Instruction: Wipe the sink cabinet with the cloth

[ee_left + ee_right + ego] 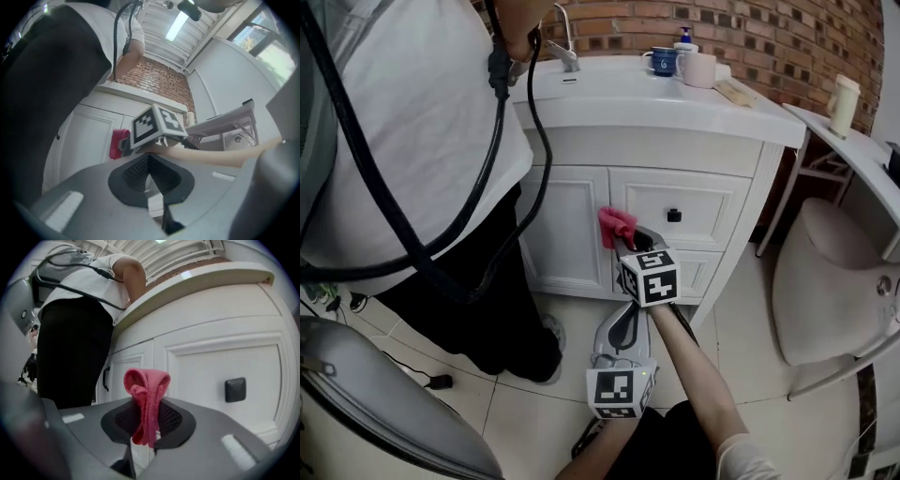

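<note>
Holding cloth (617,225) at white sink cabinet (567,220) | right gripper (635,242) clamped on it | left gripper (149,164) closed | tiled floor (741,323)

Cloth (616,225) in right gripper (630,236) at sink cabinet (572,234) front, just left of drawer knob (674,216); left gripper (623,321) below-behind; standing person (412,141) left of cabinet.

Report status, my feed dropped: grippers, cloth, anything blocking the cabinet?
Right gripper shut on pink cloth, at the cabinet front. Left gripper shut, empty, behind it. Person crowds the left door.
</note>
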The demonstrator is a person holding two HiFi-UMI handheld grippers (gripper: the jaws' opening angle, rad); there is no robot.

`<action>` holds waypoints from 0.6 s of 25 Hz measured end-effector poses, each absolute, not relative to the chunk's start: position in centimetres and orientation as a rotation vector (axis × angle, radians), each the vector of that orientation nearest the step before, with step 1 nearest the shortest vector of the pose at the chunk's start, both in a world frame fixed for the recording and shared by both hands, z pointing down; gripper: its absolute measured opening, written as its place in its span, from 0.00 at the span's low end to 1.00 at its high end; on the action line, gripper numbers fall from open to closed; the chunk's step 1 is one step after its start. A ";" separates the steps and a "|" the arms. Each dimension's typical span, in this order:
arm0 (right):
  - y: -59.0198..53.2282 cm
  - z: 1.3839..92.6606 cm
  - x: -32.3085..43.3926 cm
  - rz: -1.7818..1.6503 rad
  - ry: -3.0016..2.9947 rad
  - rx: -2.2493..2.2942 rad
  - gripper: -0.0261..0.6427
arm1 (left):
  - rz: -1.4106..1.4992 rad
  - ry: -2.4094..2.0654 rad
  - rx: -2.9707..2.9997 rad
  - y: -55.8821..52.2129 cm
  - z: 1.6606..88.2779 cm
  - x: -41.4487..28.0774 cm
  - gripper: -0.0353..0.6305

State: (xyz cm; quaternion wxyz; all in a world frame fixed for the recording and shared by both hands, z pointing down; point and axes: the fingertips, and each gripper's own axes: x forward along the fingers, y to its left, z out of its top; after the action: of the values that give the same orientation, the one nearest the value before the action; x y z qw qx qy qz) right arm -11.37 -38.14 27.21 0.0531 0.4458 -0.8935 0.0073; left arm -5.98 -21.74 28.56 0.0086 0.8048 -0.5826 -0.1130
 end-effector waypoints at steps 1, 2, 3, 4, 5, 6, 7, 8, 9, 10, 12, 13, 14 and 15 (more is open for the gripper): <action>-38.6 27.6 -11.8 0.028 -2.706 1.369 0.14 | -0.352 -1.820 2.519 -21.6 28.5 -6.0 0.06; -39.1 27.9 -11.7 0.029 -2.695 1.391 0.14 | -0.352 -1.819 2.519 -21.6 28.4 -6.1 0.06; -39.5 28.0 -11.3 0.033 -2.685 1.417 0.14 | -0.354 -1.815 2.517 -21.6 28.5 -6.2 0.06; -39.7 27.9 -10.6 0.044 -2.676 1.445 0.14 | -0.355 -1.810 2.514 -21.6 28.6 -6.3 0.06; -39.9 27.8 -9.6 0.057 -2.669 1.477 0.14 | -0.353 -1.805 2.513 -21.6 28.7 -6.3 0.06; -40.1 27.6 -8.5 0.071 -2.660 1.514 0.14 | -0.349 -1.801 2.513 -21.7 28.7 -6.2 0.06; -40.1 27.3 -7.2 0.079 -2.646 1.557 0.14 | -0.343 -1.796 2.518 -21.7 28.8 -6.1 0.06; -40.1 27.0 -5.9 0.083 -2.628 1.602 0.14 | -0.334 -1.793 2.527 -21.8 28.8 -5.8 0.06; -39.9 26.7 -4.5 0.089 -2.610 1.643 0.14 | -0.320 -1.789 2.538 -21.8 28.8 -5.5 0.06; -39.8 26.5 -3.3 0.099 -2.598 1.675 0.13 | -0.306 -1.786 2.549 -21.8 28.8 -5.2 0.06; -39.3 26.5 -1.4 0.105 -2.585 1.706 0.13 | -0.275 -1.787 2.562 -21.8 29.1 -4.8 0.06; -39.1 26.6 -0.7 0.099 -2.579 1.711 0.14 | -0.260 -1.790 2.565 -21.8 29.2 -4.7 0.06; -38.9 26.6 0.0 0.094 -2.572 1.717 0.14 | -0.249 -1.794 2.567 -21.9 29.3 -4.7 0.06; -38.8 26.6 0.8 0.090 -2.565 1.730 0.14 | -0.240 -1.800 2.569 -21.9 29.4 -4.7 0.06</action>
State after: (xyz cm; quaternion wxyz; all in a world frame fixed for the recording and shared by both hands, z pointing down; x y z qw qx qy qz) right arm 0.77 -38.83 26.57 0.0234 0.5588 -0.8284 0.0292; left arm -4.69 -21.86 29.43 -0.0021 0.8166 -0.5722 -0.0764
